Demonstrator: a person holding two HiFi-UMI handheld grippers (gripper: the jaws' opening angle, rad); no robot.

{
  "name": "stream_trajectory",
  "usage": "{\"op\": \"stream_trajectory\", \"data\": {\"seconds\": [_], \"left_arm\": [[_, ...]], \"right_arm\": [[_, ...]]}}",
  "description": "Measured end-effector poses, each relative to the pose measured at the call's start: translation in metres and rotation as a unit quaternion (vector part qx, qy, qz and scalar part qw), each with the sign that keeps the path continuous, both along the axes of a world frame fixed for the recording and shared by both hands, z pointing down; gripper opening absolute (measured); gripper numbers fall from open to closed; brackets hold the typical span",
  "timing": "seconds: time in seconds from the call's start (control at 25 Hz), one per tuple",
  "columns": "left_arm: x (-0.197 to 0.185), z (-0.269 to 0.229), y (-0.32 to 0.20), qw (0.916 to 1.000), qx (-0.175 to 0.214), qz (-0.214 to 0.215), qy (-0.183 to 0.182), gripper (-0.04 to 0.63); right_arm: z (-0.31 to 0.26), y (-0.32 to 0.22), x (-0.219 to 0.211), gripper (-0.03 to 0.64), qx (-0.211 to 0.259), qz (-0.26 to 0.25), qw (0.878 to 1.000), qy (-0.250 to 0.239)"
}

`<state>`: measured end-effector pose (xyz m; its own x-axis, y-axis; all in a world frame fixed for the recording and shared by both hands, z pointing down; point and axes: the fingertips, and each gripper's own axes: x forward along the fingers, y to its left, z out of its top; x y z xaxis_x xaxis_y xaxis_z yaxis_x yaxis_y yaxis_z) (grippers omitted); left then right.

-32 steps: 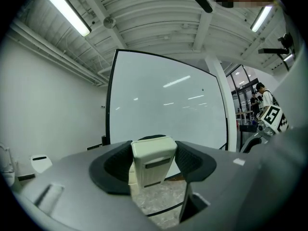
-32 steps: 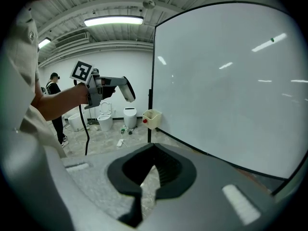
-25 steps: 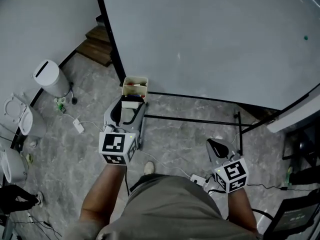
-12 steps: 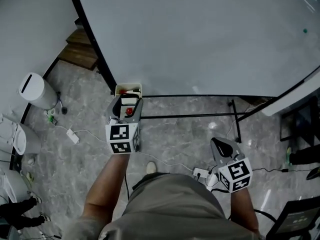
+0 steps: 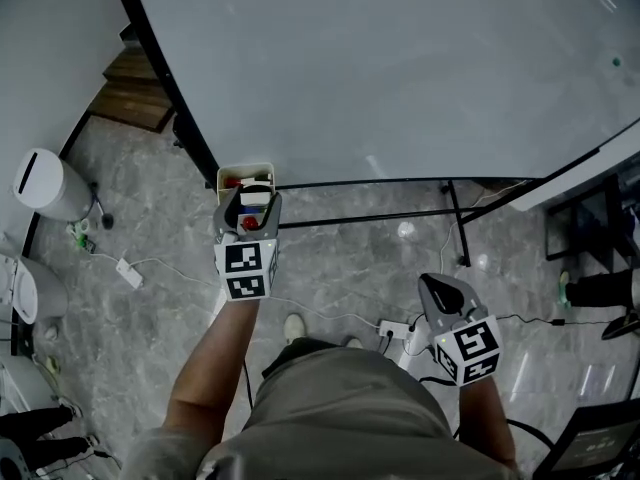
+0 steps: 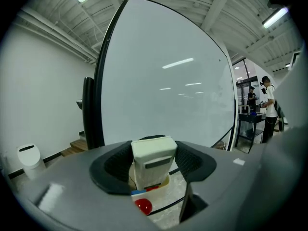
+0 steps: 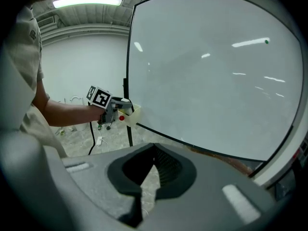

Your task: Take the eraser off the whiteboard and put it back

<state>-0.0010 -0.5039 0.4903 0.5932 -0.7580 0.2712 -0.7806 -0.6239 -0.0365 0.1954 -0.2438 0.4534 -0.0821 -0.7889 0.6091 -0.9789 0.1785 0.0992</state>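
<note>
My left gripper is shut on a cream eraser, which stands upright between the black pads. The eraser's lower end sits just above, or in, a small cream holder box fixed at the whiteboard's lower left corner. I cannot tell whether it touches the box. Coloured items show inside the box. The right gripper view shows the left gripper at that box from the side. My right gripper hangs low over the floor, away from the board, with its jaws together and nothing between them.
Black stand bars run under the board. A power strip with cables lies on the marble floor by the person's feet. A white bin and wooden steps are at the left. People stand far off.
The left gripper has come down and forward with the eraser, closing on the holder box. The right gripper has stayed about where it was.
</note>
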Motion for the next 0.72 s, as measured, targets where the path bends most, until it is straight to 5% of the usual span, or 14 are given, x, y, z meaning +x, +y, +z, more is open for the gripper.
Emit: {"op": "stream_trajectory", "data": {"seconds": [0.72], "left_arm": [[0.006,0.034,-0.008,0.9998,0.001,0.002,-0.022,0.279]], "right_arm": [[0.014,-0.001,0.000,0.003,-0.032,0.016,0.999,0.004]]}}
